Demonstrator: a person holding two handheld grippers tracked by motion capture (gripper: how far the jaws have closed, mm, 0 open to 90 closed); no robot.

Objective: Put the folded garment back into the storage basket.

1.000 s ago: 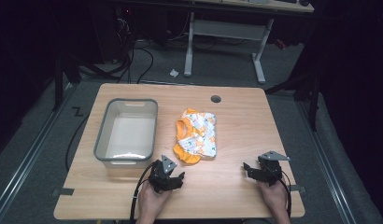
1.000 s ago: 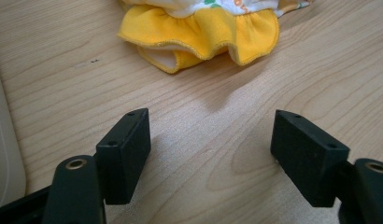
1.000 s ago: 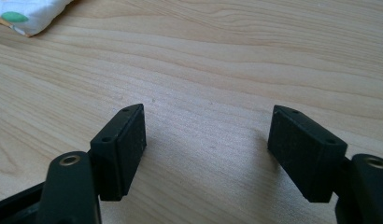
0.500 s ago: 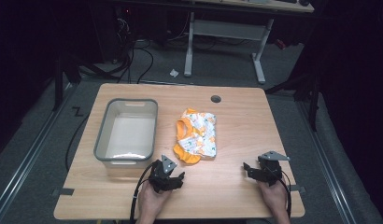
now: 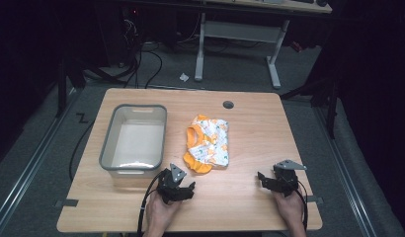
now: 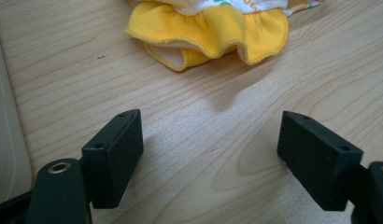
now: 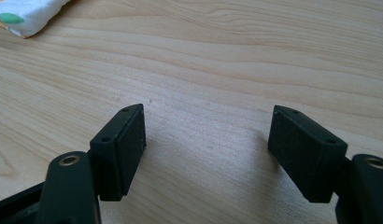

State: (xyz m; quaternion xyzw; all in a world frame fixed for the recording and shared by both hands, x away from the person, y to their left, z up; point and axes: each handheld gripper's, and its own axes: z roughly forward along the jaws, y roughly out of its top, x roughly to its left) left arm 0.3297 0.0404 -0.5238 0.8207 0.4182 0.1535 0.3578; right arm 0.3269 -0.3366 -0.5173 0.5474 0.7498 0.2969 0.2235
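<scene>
Nothing is in hand yet: the garment (image 5: pixel 208 144) lies crumpled at the middle of the counter (image 5: pixel 250 197), untouched, and the bin (image 5: pixel 134 139) to its left in the high view sits empty. So, as I judge it, the whole job is ahead of you: the grasp, the lift, and whatever placing follows, likely into that bin.

Your left tongs (image 5: pixel 177 190) rest low at the bottom centre of the high view, just short of the garment's yellow frilled hem (image 6: pixel 213 35), which fills the top of the left gripper view. Its jaws have just been opening and now stand wide, with bare wood between them.

Your right tongs (image 5: pixel 276 181) sit at the lower right, well apart from the cloth; only a white corner (image 7: pixel 26 16) shows at the upper left of the right gripper view. Those jaws are also spread wide and empty.

Nothing blocks the way to the garment. The bin's near wall stands just beside your left tongs, so mind it. The cable hole (image 5: pixel 228 104) at the counter's far edge is out of the way.
</scene>
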